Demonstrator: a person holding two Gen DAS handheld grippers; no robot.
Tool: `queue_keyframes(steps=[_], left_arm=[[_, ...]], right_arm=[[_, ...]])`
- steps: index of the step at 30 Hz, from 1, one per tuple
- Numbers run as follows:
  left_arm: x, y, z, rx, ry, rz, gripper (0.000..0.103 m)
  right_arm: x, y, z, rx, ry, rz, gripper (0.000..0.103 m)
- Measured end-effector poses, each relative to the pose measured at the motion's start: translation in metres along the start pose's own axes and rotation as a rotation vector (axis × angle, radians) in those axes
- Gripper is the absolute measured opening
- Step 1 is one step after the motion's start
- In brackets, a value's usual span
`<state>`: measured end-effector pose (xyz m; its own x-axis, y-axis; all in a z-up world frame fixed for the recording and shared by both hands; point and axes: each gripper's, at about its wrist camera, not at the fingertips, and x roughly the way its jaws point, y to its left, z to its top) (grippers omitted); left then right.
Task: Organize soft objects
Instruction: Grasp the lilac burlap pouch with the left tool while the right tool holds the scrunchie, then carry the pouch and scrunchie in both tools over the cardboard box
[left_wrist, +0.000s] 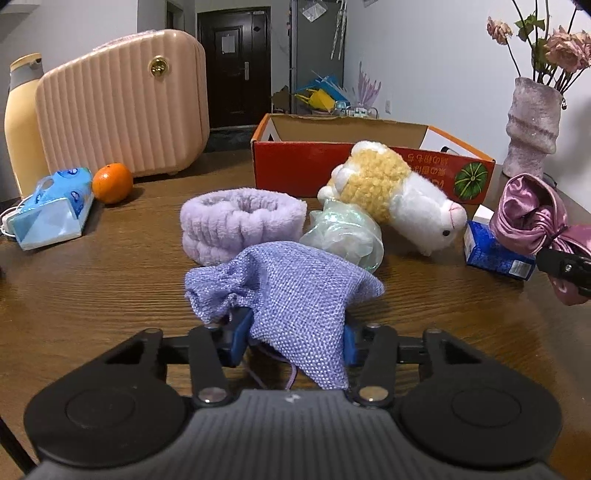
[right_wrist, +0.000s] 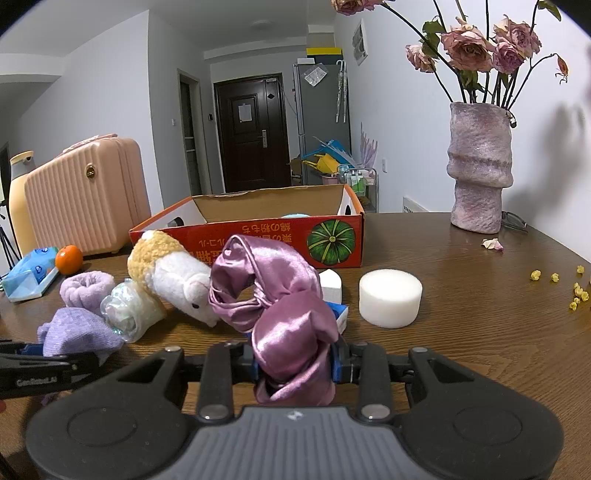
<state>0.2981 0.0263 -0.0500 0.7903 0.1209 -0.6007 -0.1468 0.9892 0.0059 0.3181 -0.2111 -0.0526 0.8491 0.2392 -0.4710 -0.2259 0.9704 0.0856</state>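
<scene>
My left gripper is shut on a lilac knitted pouch and holds it just above the table; the pouch also shows in the right wrist view. My right gripper is shut on a pink satin scrunchie, seen at the right in the left wrist view. On the table behind lie a lilac fluffy headband, a pale green mesh puff and a white-and-yellow plush sheep. The open red cardboard box stands behind them.
A pink case, a yellow bottle, an orange and a blue tissue pack sit at the left. A blue box, a white foam cylinder and a vase of roses sit at the right.
</scene>
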Motion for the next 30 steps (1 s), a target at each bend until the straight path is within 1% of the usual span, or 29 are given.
queue_keyframes(steps=[4, 14, 24, 30], left_arm=[[-0.01, 0.002, -0.002, -0.004, -0.027, 0.002, 0.044], [-0.043, 0.004, -0.006, -0.002, -0.134, 0.005, 0.043], [-0.072, 0.004, -0.006, -0.002, -0.244, 0.001, 0.043], [-0.083, 0.002, -0.004, 0.003, -0.297, 0.001, 0.043]], right_arm=[[0.0, 0.0, 0.0, 0.0, -0.001, 0.0, 0.032], [-0.005, 0.001, -0.002, -0.003, -0.026, 0.003, 0.032], [-0.016, 0.003, -0.004, 0.0, -0.072, 0.007, 0.032], [-0.022, 0.007, -0.003, 0.0, -0.098, 0.009, 0.032]])
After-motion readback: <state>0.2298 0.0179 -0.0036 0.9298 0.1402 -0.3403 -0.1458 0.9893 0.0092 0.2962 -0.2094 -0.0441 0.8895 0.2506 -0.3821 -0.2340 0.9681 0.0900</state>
